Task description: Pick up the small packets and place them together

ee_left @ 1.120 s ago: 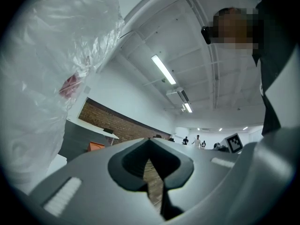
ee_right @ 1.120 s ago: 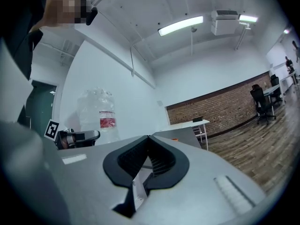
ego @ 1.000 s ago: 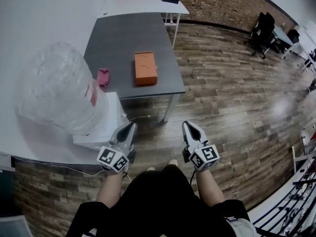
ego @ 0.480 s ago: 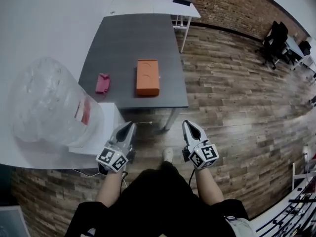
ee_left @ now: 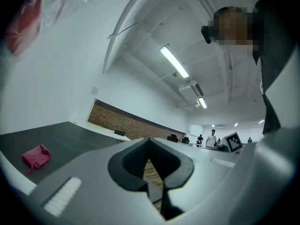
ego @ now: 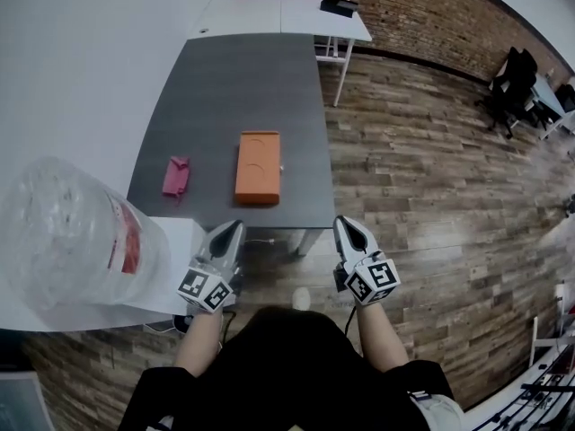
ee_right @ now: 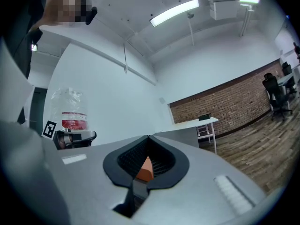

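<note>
A small pink packet (ego: 176, 175) lies on the dark grey table (ego: 234, 79), left of a flat orange box (ego: 258, 167). My left gripper (ego: 238, 224) and right gripper (ego: 342, 221) are held side by side just short of the table's near edge, both shut and empty. In the left gripper view the pink packet (ee_left: 36, 155) shows low at the left, beyond the closed left gripper (ee_left: 149, 139). In the right gripper view a bit of the orange box (ee_right: 145, 168) shows behind the closed right gripper (ee_right: 148, 137).
A big clear water bottle (ego: 67, 232) with a red label stands on a white stand at my left. A white table (ego: 278, 12) with a black object (ego: 339, 5) adjoins the grey one. Wooden floor (ego: 431, 169) spreads to the right, with office chairs (ego: 517, 79) far off.
Both grippers and the person have moved forward toward the grey table. Its near edge, the orange box and the pink packet now sit closer. Both grippers stay shut.
</note>
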The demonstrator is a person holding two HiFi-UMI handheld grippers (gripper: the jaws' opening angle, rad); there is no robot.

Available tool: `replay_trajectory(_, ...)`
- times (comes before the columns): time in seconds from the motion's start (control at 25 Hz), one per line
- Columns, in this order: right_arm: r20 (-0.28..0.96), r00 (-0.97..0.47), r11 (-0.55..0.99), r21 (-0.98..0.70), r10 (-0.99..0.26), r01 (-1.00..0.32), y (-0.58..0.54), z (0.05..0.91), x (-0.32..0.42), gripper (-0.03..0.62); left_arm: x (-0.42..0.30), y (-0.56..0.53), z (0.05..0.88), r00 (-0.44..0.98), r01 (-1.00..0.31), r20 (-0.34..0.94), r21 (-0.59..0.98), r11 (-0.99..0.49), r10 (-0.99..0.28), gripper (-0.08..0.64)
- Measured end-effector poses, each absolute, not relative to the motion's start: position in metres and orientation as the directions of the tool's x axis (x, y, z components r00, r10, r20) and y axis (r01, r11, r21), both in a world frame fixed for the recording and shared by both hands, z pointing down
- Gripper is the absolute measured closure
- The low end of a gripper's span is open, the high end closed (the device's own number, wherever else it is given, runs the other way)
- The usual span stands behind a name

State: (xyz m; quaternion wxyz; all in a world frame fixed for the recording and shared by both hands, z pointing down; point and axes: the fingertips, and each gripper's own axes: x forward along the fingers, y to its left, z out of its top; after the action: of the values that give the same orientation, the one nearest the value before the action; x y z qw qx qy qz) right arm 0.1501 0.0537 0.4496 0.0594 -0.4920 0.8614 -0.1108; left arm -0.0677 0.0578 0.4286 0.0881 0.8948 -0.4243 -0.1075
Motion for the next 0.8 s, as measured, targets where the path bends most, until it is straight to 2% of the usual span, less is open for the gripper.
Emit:
replay_trajectory(0.4,0.024,-0.58,0.565,-0.196,-0.814,-0.801,-0.009,0.445,0.172,0.591,-0.053,0.001,0.427,0.554,-0.801,-0.088,0.216,-0.559,-0.828,0.56)
replay_trajectory(0.8,0.112,-0.621,0.603,-0.155,-0.776,-0.782,-0.048,0.474,0.156,0.591,-0.056,-0.035,0.445,0.541,-0.819,-0.032,0.207,-0.535,-0.841,0.56)
